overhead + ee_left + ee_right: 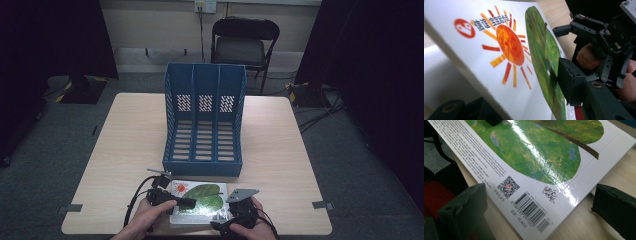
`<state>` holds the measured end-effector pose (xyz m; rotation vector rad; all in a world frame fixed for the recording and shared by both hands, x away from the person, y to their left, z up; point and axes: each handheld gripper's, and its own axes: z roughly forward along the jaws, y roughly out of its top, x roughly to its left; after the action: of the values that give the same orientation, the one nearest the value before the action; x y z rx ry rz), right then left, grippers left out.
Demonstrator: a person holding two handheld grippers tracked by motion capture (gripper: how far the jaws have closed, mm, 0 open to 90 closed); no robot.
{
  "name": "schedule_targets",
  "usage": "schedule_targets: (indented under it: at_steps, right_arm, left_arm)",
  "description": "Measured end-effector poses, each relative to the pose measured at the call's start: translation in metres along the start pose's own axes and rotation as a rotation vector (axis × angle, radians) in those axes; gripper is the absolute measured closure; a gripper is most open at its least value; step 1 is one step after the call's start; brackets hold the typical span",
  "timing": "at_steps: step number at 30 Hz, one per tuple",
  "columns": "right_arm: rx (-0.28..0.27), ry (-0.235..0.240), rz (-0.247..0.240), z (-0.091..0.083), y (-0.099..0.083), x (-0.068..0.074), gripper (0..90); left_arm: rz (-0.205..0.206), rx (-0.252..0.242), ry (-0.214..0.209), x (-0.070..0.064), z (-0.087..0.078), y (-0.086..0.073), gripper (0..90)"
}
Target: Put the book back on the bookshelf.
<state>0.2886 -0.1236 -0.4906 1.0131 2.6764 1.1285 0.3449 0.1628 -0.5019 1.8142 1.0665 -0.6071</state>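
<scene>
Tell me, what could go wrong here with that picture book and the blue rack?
The left gripper pinches only one edge of the glossy book, so the book might sag or slip. The right gripper has its jaws open astride the corner by the barcode, not yet gripping; shutting carelessly could dent it. The blue file rack stands close ahead, so a raised book may knock its front lip.

The surface [130,145] is a light wooden square top standing on grey carpet. A blue file rack [204,120] with three compartments stands upright on it, from the middle toward 12 o'clock. A white book [199,202] with a green leaf and an orange sun lies at 6 o'clock, near the front edge, just before the rack.
</scene>
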Motion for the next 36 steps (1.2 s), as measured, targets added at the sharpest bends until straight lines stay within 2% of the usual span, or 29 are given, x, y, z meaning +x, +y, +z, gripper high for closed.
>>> schedule_targets:
  at_steps: [2, 4, 5, 6, 10, 14, 15, 17, 20, 21, 23, 25, 26, 27, 29, 31, 34, 35, 36]
  right_arm:
    - [0.003, 0.004, -0.007, 0.001, 0.001, 0.000, 0.0]
    - [0.005, 0.005, -0.004, 0.000, 0.001, -0.001, 0.0]
    - [0.010, 0.011, -0.009, 0.000, 0.001, -0.001, 0.0]
    - [0.008, 0.018, -0.009, 0.000, 0.001, -0.002, 0.1]
    - [0.010, 0.019, -0.006, -0.002, 0.000, -0.002, 2.8]
    - [-0.013, 0.027, -0.004, -0.011, -0.003, -0.004, 15.7]
    - [-0.023, 0.028, -0.002, -0.013, -0.004, -0.005, 15.9]
    - [-0.032, 0.006, 0.010, -0.017, -0.004, -0.008, 14.4]
    - [-0.042, -0.003, 0.019, -0.019, -0.004, -0.011, 15.3]
    - [-0.046, -0.008, 0.024, -0.019, -0.004, -0.013, 15.5]
    - [-0.047, -0.023, 0.037, -0.020, -0.004, -0.014, 16.2]
    - [-0.048, -0.026, 0.032, -0.020, -0.003, -0.015, 18.1]
    - [-0.049, -0.022, 0.035, -0.020, -0.003, -0.016, 18.1]
    - [-0.051, -0.023, 0.041, -0.020, -0.003, -0.017, 18.2]
    - [-0.053, -0.023, 0.044, -0.021, -0.003, -0.018, 18.2]
    - [-0.062, -0.014, 0.053, -0.021, -0.003, -0.022, 17.9]
    - [-0.066, -0.010, 0.059, -0.021, -0.003, -0.023, 17.3]
    - [-0.070, 0.000, 0.060, -0.021, -0.003, -0.024, 15.9]
    - [-0.067, 0.007, 0.062, -0.021, -0.002, -0.025, 15.9]
  left_arm:
    - [0.010, 0.003, -0.023, -0.001, 0.000, 0.001, 61.8]
    - [0.010, 0.000, -0.027, -0.001, 0.000, 0.000, 63.6]
    - [0.023, -0.003, -0.043, -0.003, -0.001, 0.000, 68.0]
    - [0.038, -0.008, -0.038, -0.003, -0.002, 0.000, 68.6]
    - [0.056, -0.010, -0.034, -0.005, -0.002, -0.001, 68.7]
    - [0.074, -0.009, -0.029, -0.006, -0.002, -0.001, 68.7]
    - [0.074, -0.009, -0.029, -0.006, -0.002, -0.001, 68.7]
    - [0.100, -0.011, -0.006, -0.011, -0.003, 0.000, 68.7]
    - [0.118, -0.012, -0.001, -0.014, -0.003, 0.000, 68.7]
    - [0.147, -0.011, -0.003, -0.015, -0.003, 0.001, 68.7]
    - [0.164, -0.011, 0.005, -0.018, -0.003, 0.001, 68.7]
    - [0.225, -0.013, 0.023, -0.023, -0.004, 0.002, 68.8]
    - [0.225, -0.013, 0.023, -0.023, -0.004, 0.002, 68.9]
    - [0.256, -0.012, 0.032, -0.027, -0.004, 0.002, 68.9]
    - [0.270, -0.011, 0.035, -0.028, -0.004, 0.003, 68.9]
    - [0.334, -0.012, 0.050, -0.034, -0.004, 0.004, 68.8]
    - [0.358, -0.011, 0.056, -0.038, -0.005, 0.004, 68.8]
    - [0.388, -0.015, 0.066, -0.040, -0.005, 0.003, 68.8]
    - [0.387, -0.018, 0.059, -0.040, -0.005, 0.003, 69.0]
